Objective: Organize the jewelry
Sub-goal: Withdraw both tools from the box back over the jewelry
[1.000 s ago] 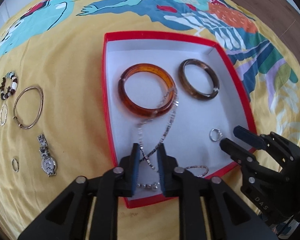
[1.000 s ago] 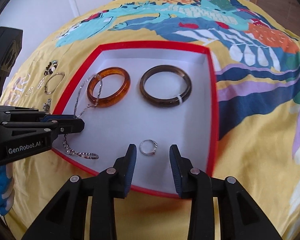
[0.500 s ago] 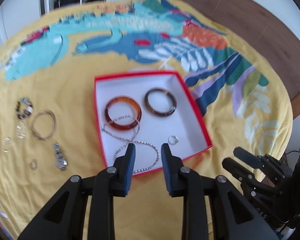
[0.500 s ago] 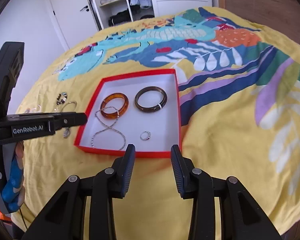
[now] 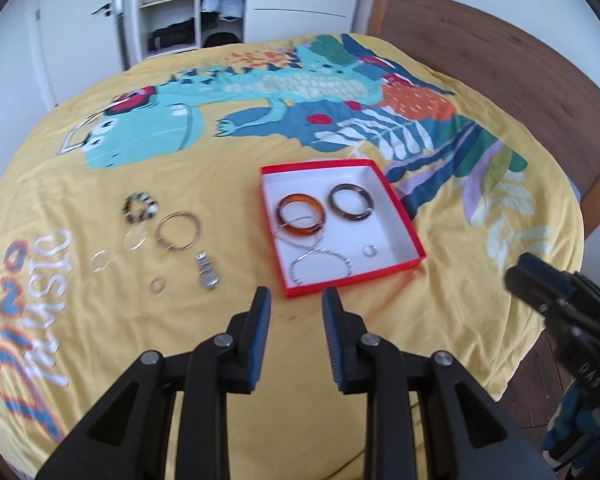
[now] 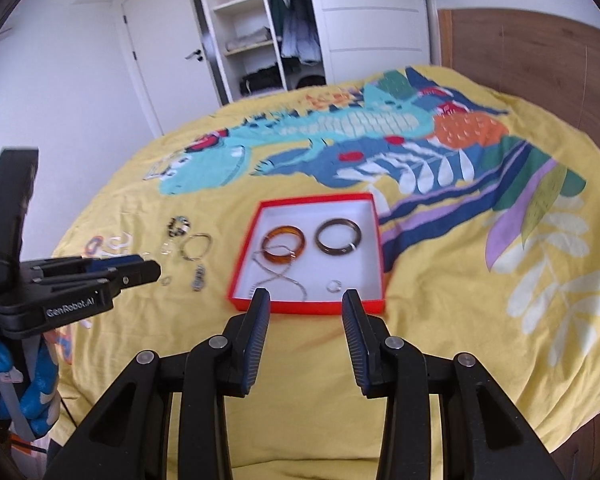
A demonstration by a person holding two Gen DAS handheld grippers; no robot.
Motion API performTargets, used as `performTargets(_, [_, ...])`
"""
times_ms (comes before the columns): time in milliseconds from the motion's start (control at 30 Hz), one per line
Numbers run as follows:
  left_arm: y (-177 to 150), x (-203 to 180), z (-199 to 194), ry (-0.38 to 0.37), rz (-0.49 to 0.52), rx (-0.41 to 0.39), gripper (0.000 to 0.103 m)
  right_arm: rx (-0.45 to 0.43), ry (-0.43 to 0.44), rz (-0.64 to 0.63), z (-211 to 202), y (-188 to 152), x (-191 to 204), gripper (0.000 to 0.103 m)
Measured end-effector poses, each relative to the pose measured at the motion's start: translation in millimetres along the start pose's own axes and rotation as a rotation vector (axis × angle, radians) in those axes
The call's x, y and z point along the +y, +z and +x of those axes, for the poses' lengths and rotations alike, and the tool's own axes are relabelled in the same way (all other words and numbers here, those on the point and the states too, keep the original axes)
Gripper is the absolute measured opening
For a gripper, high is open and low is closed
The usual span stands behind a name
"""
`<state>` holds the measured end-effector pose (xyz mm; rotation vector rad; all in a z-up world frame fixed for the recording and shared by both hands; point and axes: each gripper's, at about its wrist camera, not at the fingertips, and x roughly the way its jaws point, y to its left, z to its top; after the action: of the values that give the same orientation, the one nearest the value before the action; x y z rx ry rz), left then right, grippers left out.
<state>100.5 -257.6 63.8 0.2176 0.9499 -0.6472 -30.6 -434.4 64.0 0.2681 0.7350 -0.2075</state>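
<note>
Jewelry is split between two places on the bed (image 5: 380, 320). Inside the red box (image 5: 412, 236), which lies just right of the middle, are an amber bangle (image 5: 300, 216), a dark brown bangle (image 5: 352, 203), a small ring (image 5: 370, 250) and a silver chain necklace (image 5: 320, 258), one loop of which drapes over the amber bangle. Left of the box, loose on the yellow cover, lie a beaded bracelet (image 5: 140, 208), a thin metal bangle (image 5: 179, 230), a wristwatch (image 5: 207, 270) and a few small hoops and rings, too blurred to tell apart.

A second ago the left hand-held gripper (image 5: 296, 312) was down at the near edge of the box with the chain between its jaws; now both tools have pulled up and back, so the whole bed and a wardrobe (image 6: 276, 24) beyond it are in view. The left jaws have just been opening and now stand spread with nothing between them. The right hand-held gripper (image 6: 306, 312) is likewise spread and empty, hanging over the near rim of the box.

So the necklace looks delivered, and the retreat reads as a pause between items. The pieces on the left remain to be fetched, probably by the left tool, which is nearer them.
</note>
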Motion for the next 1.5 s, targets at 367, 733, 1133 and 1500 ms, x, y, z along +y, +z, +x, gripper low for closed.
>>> performTargets(367, [-36, 88, -93, 0.105, -0.120, -0.103, 0.025, -0.089, 0.043, -0.050, -58, -3, 52, 0.037])
performTargets(733, [-65, 161, -168, 0.189, -0.236, -0.207, 0.030, -0.155, 0.094, -0.139, -98, 0, 108, 0.037])
performTargets(1133, [-96, 209, -175, 0.230, -0.352, -0.217, 0.035, -0.130, 0.129, -0.197, -86, 0, 139, 0.041])
performTargets(1500, [-111, 236, -123, 0.236, -0.402, -0.114, 0.036, -0.024, 0.151, -0.192, -27, -3, 148, 0.041])
